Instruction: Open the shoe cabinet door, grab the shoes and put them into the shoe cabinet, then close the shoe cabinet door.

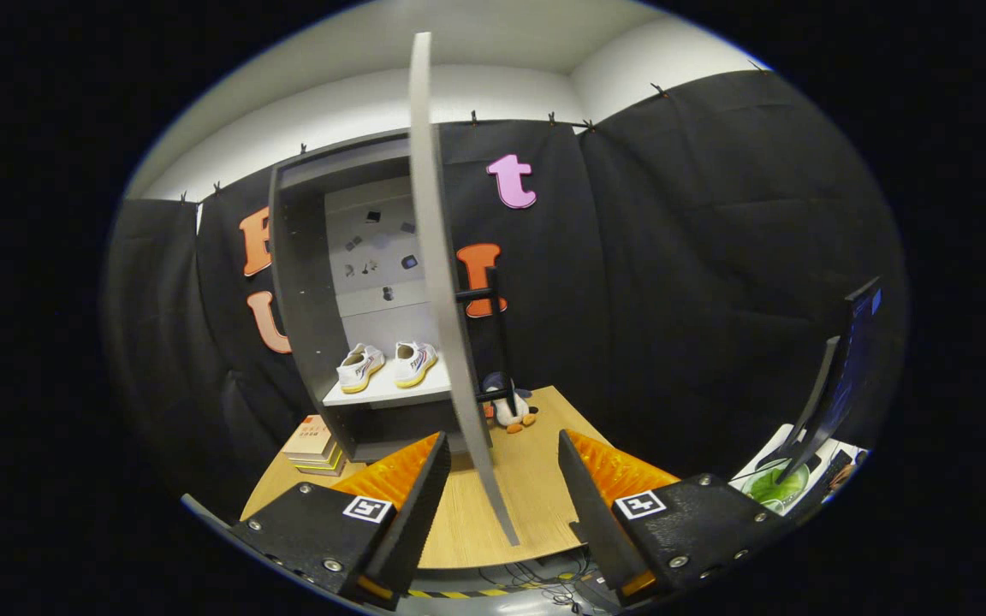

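Note:
The dark shoe cabinet (309, 282) stands on a wooden table, beyond my fingers. Its door (446, 282) hangs open, swung out edge-on toward me, and its lower end reaches down between my fingers. A pair of white shoes with yellow soles (386, 365) sits side by side on the cabinet's light shelf (390, 393). My gripper (501, 488) is open, one finger on each side of the door's lower edge without pressing on it.
A stack of books (315, 445) lies on the wooden table (536, 479) left of the cabinet. A small penguin plush (510, 411) sits just right of the door, by a black stand (500, 342). A monitor (840, 376) and a green bowl (774, 488) are far right.

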